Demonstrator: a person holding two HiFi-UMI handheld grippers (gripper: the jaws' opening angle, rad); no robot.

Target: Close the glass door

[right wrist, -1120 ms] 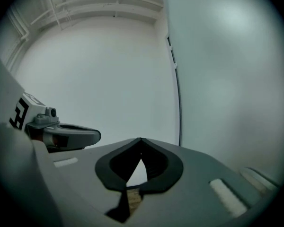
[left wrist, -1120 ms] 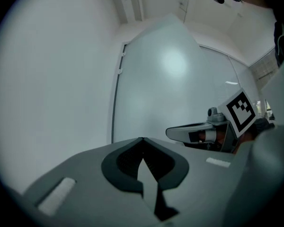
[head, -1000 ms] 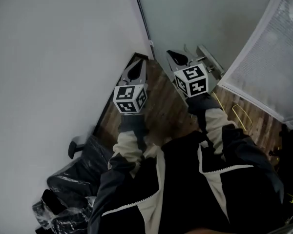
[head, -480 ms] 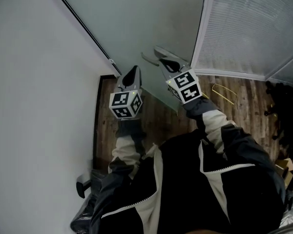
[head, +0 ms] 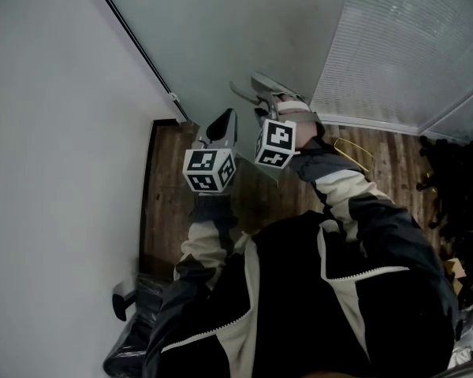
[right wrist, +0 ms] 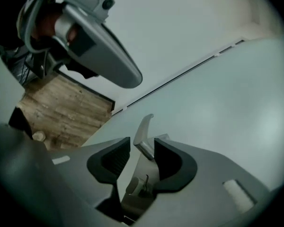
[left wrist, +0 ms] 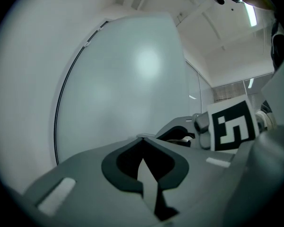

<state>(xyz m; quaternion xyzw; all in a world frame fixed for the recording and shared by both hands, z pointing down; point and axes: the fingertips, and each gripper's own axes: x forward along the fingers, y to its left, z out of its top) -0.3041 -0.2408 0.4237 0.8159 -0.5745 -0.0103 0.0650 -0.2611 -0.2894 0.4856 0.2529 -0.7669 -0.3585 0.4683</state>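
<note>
With right tool [right wrist: 142, 150] just opened around door handle [right wrist: 143, 126], left tool [left wrist: 143, 145] closed empty: could lose the handle, leaving glass door [head: 244, 30] ajar.

The left gripper [head: 223, 120] points level, just left of the door handle [right wrist: 143, 126], with its jaws together and nothing between them. The right gripper [right wrist: 142, 145] tilts downward. Its jaws have just been opening and stand apart on either side of the door handle, not pressing it. The left forearm [head: 207, 235] and right forearm [head: 343, 187] extend forward.
</note>
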